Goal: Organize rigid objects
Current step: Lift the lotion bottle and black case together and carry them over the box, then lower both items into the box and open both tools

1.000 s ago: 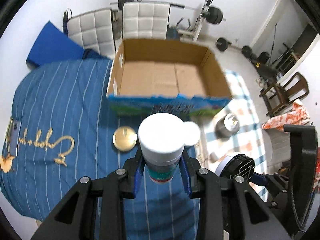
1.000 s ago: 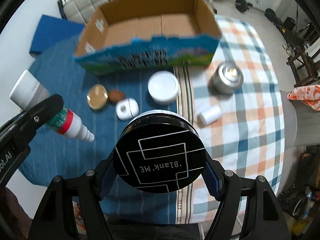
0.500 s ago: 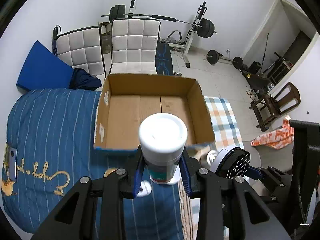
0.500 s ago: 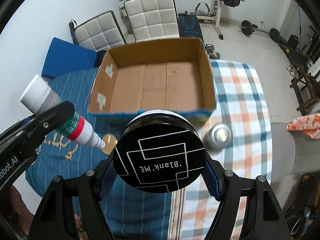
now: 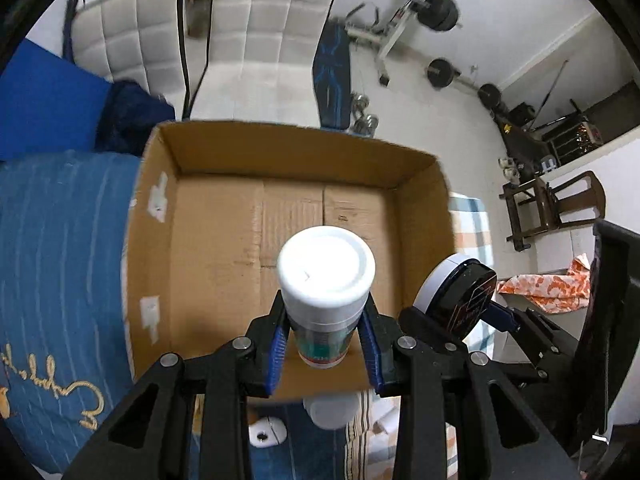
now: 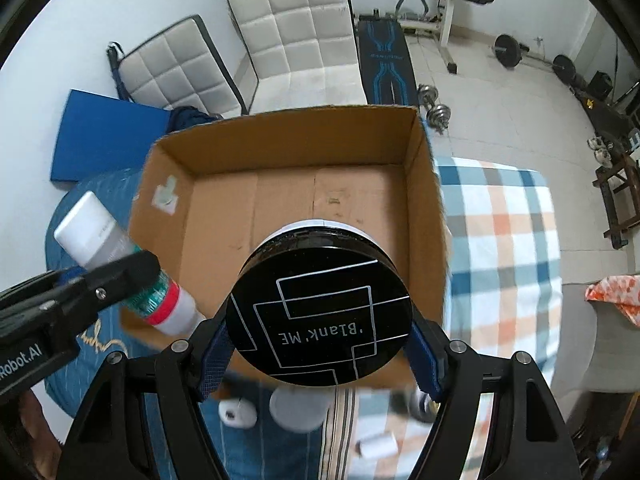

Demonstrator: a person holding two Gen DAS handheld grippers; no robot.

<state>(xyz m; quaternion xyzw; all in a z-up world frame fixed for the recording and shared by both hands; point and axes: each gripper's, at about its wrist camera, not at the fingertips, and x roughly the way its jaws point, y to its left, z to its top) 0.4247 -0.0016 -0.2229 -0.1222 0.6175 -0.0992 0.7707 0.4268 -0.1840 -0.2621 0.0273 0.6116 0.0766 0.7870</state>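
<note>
My left gripper (image 5: 326, 350) is shut on a white-capped bottle (image 5: 326, 276) with a green and red label, held over the near wall of an open cardboard box (image 5: 224, 248). The bottle also shows in the right wrist view (image 6: 120, 268). My right gripper (image 6: 320, 344) is shut on a round black compact case (image 6: 320, 312) marked "Blank ME", held over the near right part of the same box (image 6: 360, 152). The case also shows in the left wrist view (image 5: 460, 292). The box is empty inside.
The box stands on a bed with a blue striped cover (image 5: 60, 260) and a checked blanket (image 6: 508, 248). A white round jar (image 6: 298, 410), a small white fitting (image 6: 238, 414) and a small white cylinder (image 6: 376, 446) lie before the box. White chairs (image 6: 292, 32) and gym gear stand behind.
Both grippers have risen and moved forward with their objects, from above the loose items on the bed to over the box's near wall.
</note>
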